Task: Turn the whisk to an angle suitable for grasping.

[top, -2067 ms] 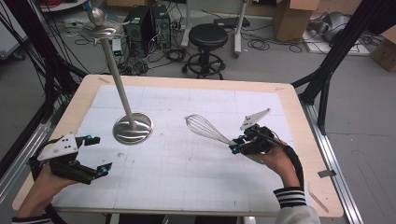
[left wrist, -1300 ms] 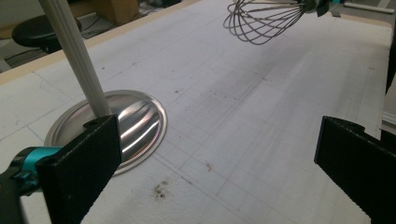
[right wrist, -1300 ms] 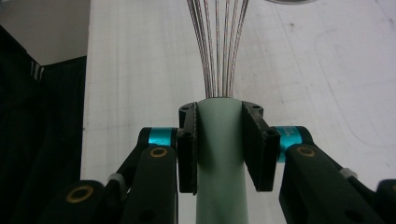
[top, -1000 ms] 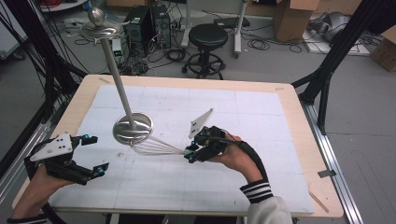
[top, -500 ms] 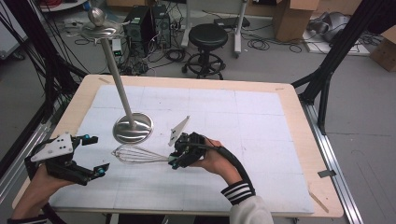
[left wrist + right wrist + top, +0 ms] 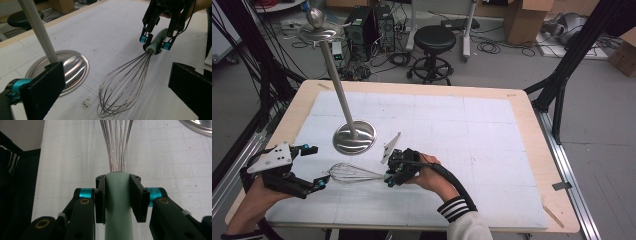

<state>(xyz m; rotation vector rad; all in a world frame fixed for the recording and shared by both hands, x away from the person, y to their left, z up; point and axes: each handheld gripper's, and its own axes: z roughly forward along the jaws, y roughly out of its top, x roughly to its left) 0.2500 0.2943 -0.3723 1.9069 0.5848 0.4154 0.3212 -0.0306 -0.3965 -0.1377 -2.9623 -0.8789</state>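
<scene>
Fingers, right gripper (image 6: 117,200): pinching whisk (image 6: 354,173) by pale green handle
Fingers, left gripper (image 6: 314,167): spread, empty, just beside wire head
Whisk location: low over bench (image 6: 492,130), near stand base (image 6: 354,137)
Progress: handover judged pending; left grasp outstanding
</scene>
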